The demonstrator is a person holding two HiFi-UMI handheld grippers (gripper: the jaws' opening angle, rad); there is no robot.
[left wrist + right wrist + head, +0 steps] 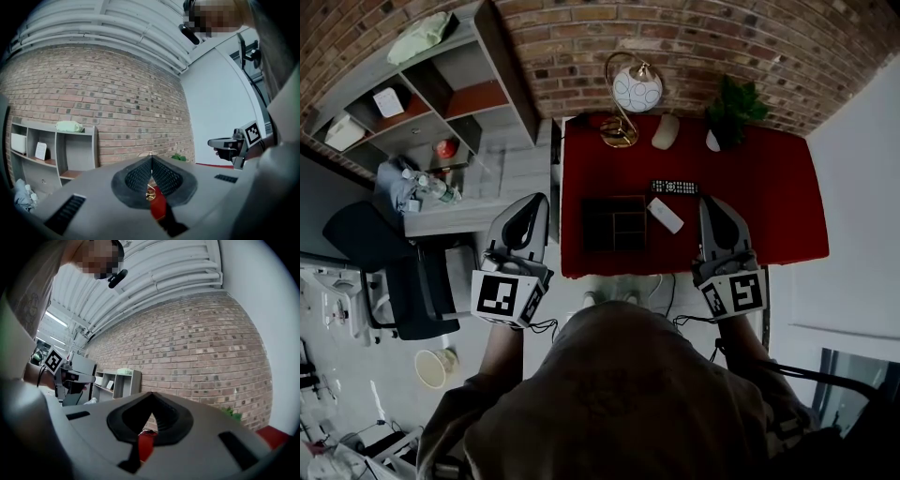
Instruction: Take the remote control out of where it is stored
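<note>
Remote control [674,187], black, lies flat on the red bench [769,206] in the head view, just beyond the far right corner of a dark compartment box [615,223] and outside it. A white slim bar [666,215] lies just right of the box. A globe lamp [635,91] and a potted plant [733,111] stand at the far edge, by the brick wall [694,37]. The left hand-held gripper [537,200] hangs near the bench's left edge, and the right hand-held gripper [709,201] is over its near right part, close to the white bar.

Left gripper view: the jaws meet at their tips with nothing between them, pointing level at the brick wall; a grey shelf unit [56,150] stands at left.

Right gripper view: its jaws are also pressed together and empty, aimed at the wall, with a sliver of red bench below them.
</note>
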